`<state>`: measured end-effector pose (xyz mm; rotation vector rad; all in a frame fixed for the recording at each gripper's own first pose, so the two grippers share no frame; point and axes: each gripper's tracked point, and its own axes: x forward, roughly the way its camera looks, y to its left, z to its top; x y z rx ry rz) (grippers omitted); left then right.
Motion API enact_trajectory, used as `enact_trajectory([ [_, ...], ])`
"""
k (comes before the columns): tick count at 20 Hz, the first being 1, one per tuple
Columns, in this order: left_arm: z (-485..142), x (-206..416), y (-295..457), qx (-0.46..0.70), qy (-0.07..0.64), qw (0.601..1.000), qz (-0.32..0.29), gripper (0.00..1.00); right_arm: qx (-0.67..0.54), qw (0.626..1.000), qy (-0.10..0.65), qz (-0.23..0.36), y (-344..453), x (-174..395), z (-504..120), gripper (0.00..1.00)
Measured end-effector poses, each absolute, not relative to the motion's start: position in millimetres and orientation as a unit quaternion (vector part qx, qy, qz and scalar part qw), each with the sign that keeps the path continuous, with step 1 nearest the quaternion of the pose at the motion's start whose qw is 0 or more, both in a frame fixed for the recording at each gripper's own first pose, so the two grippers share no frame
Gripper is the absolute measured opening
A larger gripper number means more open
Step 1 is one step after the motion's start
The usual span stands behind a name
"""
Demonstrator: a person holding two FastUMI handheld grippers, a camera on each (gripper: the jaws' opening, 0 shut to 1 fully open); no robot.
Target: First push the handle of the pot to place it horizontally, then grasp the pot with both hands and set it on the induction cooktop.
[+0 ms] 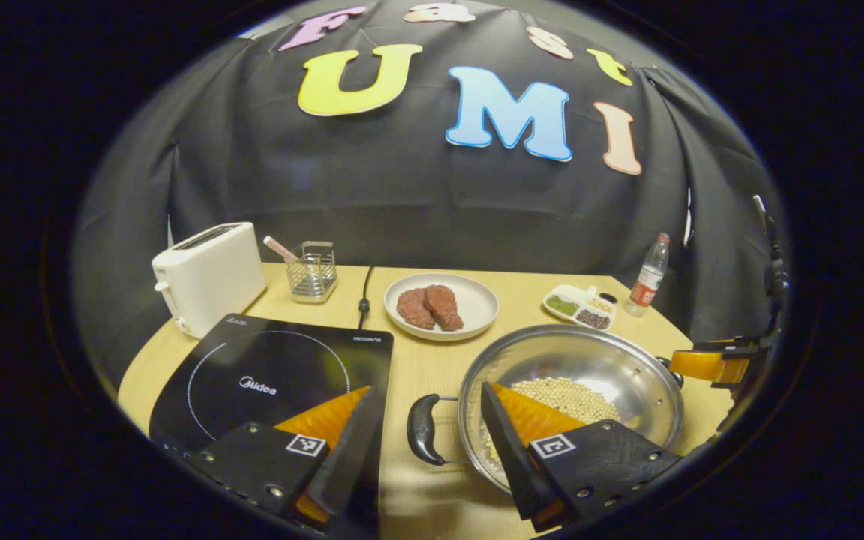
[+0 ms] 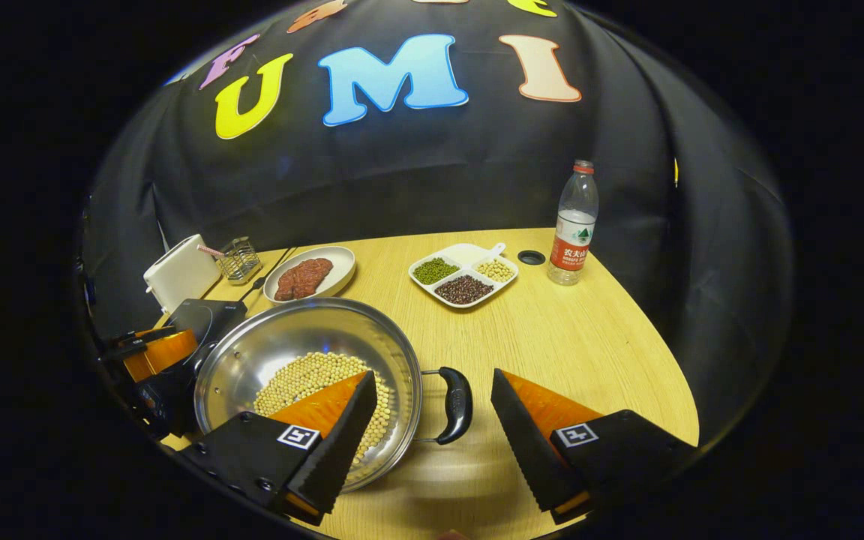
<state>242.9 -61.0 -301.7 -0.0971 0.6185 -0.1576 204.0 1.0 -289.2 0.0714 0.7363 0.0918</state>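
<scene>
A black cloth wall (image 1: 417, 202) hangs in soft folds and creases behind and around the booth, curving in at both sides and closing off the space. In front of it stands a pale, light-wood surface (image 2: 589, 337) with a fine straight grain and a rounded edge, and a small round dark cable hole (image 2: 531, 257) is set into it near the back. The light is dim and warm, brightest on the wood and fading quickly into shadow along the cloth's folds and towards the sides.
</scene>
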Motion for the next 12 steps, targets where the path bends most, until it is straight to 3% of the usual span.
enact_trajectory([
  [7, -331, 248, -73, -0.053, 0.345, 0.932, -0.097, 0.83, 0.036, 0.925, 0.376, 0.043, 1, 209, -303, 0.98],
  [8, -336, 247, -75, -0.052, 0.352, 0.929, -0.102, 0.83, 0.036, 0.924, 0.379, 0.044, 1, 210, -305, 0.93],
  [10, -345, 245, -79, -0.049, 0.366, 0.923, -0.108, 0.83, 0.036, 0.92, 0.387, 0.046, 3, 211, -312, 0.93],
  [11, -349, 245, -79, -0.048, 0.372, 0.921, -0.109, 0.8, 0.037, 0.918, 0.392, 0.047, 4, 211, -315, 0.98],
  [12, -354, 244, -81, -0.047, 0.377, 0.918, -0.11, 0.83, 0.034, 0.916, 0.397, 0.046, 5, 210, -319, 0.98],
])
